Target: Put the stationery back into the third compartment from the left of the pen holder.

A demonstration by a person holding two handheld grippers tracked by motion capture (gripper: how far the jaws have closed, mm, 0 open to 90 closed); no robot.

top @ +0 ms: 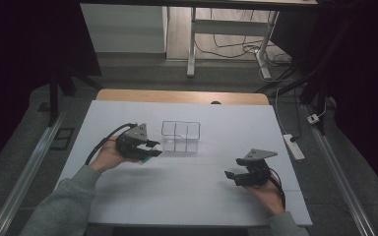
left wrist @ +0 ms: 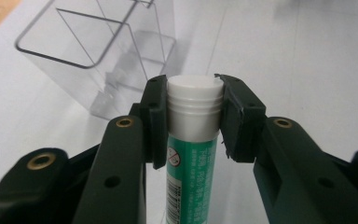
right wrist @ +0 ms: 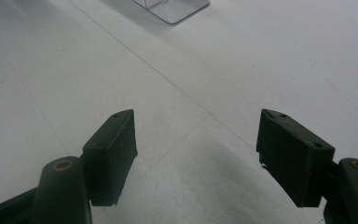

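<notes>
My left gripper (top: 152, 149) (left wrist: 195, 109) is shut on a glue stick (left wrist: 192, 154) with a green label and a white cap, the pads pressing on the cap end. It hovers just left of a clear plastic organizer (top: 180, 136) (left wrist: 107, 51) with open compartments, which stands on the white table cover (top: 197, 196). Part of the green stick (top: 147, 158) shows under the left jaws in the high view. Toward the table's right side my right gripper (top: 230, 176) (right wrist: 196, 154) rests low, open, with only bare white surface between its jaws.
A corner of the clear organizer (right wrist: 175, 9) shows at the top of the right gripper view. A wooden table edge (top: 182, 96) runs behind the white cover. On the floor at the right lie a power strip (top: 294, 146) and cables.
</notes>
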